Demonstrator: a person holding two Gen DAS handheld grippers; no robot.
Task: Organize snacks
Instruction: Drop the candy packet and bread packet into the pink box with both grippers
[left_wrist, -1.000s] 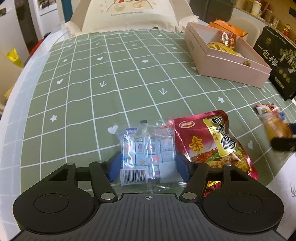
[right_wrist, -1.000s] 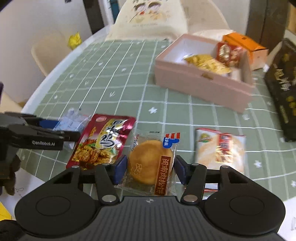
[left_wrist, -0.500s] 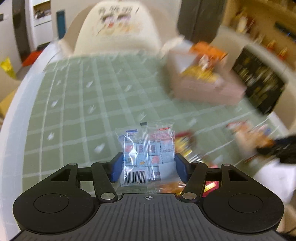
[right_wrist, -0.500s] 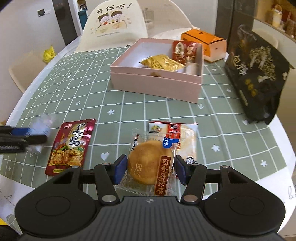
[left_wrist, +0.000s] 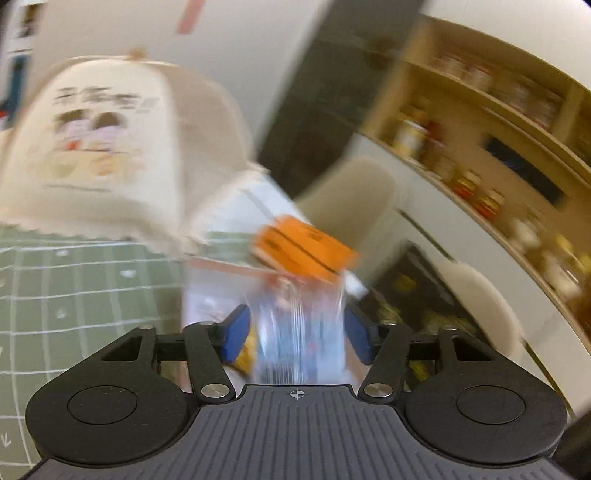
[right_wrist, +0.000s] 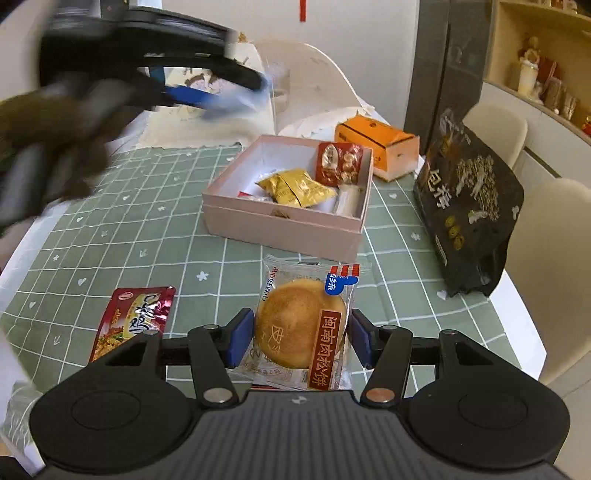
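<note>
My left gripper (left_wrist: 295, 338) is high above the table with a clear packet of small candies (left_wrist: 300, 347) between its blue pads. Its jaws are closing on the packet, and the view is smeared by motion. Seen from the right wrist, that left gripper (right_wrist: 225, 99) passes at upper left, over the far side of the pink box (right_wrist: 284, 225). My right gripper (right_wrist: 295, 341) is shut on a wrapped round pastry (right_wrist: 295, 321), lifted above the green checked cloth just short of the box. Inside the box lie a yellow packet (right_wrist: 295, 188) and a red packet (right_wrist: 338, 162).
A red snack pouch (right_wrist: 133, 317) lies on the cloth at lower left. An orange carton (right_wrist: 376, 147) stands behind the box and a tall black bag (right_wrist: 469, 206) to its right. A cream food cover (left_wrist: 92, 147) sits at the table's far end. Chairs (right_wrist: 546, 258) line the right edge.
The left gripper rose and swung right with the candy packet, from low over the cloth to above the pink box. The right gripper lifted the pastry slightly and came nearer the box.
</note>
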